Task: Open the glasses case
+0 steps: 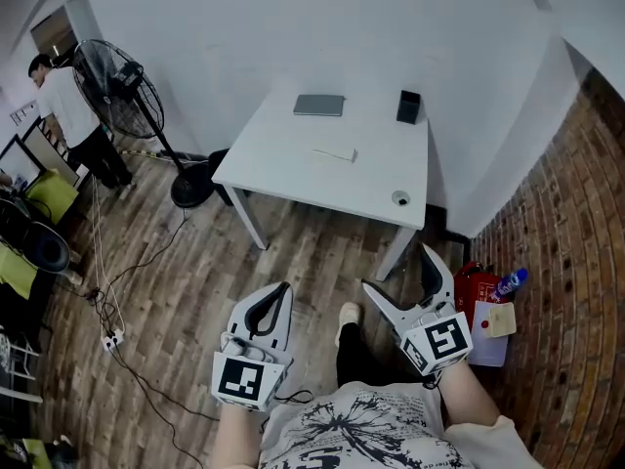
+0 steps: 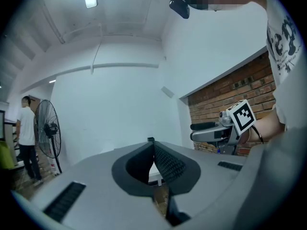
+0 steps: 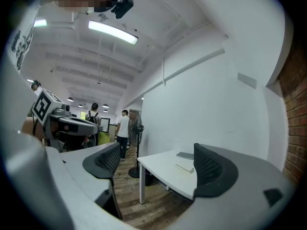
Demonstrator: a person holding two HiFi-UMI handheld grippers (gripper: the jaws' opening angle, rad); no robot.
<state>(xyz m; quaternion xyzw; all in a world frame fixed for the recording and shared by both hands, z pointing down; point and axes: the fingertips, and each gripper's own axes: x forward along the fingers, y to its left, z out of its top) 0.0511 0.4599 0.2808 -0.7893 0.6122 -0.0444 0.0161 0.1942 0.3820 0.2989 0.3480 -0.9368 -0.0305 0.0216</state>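
Observation:
A white table stands ahead against the wall, well beyond both grippers. On it lie a flat grey case, a small black box, a thin pale slab and a small round item; which of these is the glasses case I cannot tell. My left gripper is held over the wooden floor, jaws shut and empty; its own view shows the pads together. My right gripper is beside it with jaws wide open and empty. Between them the right gripper view shows the table and grey case.
A standing fan and a person are at the far left, with chairs near them. Cables and a power strip lie on the floor. A red extinguisher stands by the brick wall on the right.

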